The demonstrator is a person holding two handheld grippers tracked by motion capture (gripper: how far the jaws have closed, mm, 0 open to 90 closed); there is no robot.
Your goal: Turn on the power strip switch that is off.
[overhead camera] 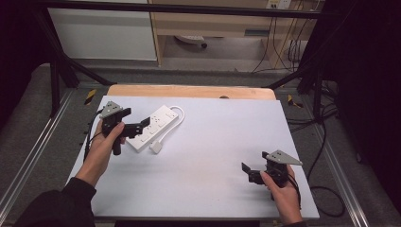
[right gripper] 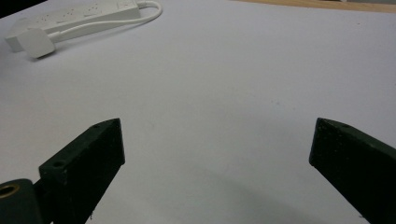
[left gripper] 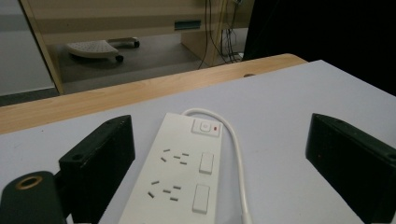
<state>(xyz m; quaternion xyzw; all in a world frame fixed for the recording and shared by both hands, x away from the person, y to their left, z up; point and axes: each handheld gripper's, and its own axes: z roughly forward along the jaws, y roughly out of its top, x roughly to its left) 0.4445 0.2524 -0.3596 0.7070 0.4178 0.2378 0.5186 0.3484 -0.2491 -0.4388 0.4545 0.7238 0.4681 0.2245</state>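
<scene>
High view over a table covered by a pale grey mat (overhead camera: 213, 161), wooden edge showing at the far side. Long white plastic power strip (overhead camera: 152, 127) with several sockets and rocker switches, lying diagonally on the left part of the mat, near the far edge. Thin white cable (overhead camera: 176, 118) looping from its far end and running back along its side to a white square plug (overhead camera: 156, 147) resting on the mat just beside the strip's near end.

Left black two-jaw gripper (overhead camera: 140, 126) held in a hand at the strip's near end, jaws spread wide, one on either side of the strip; contact with the strip not clear. In the left gripper view, strip (left gripper: 180, 172) centred between the two open jaws, switch with red indicator at its far end.

Right black two-jaw gripper (overhead camera: 247, 171) held low over bare mat on the right side, well apart from the strip, jaws likewise wide apart and empty.

Judged stage: early. Strip lined up for a grasp but not yet clamped; gripping, and whatever follows with plug or switches, all left to do.
</scene>
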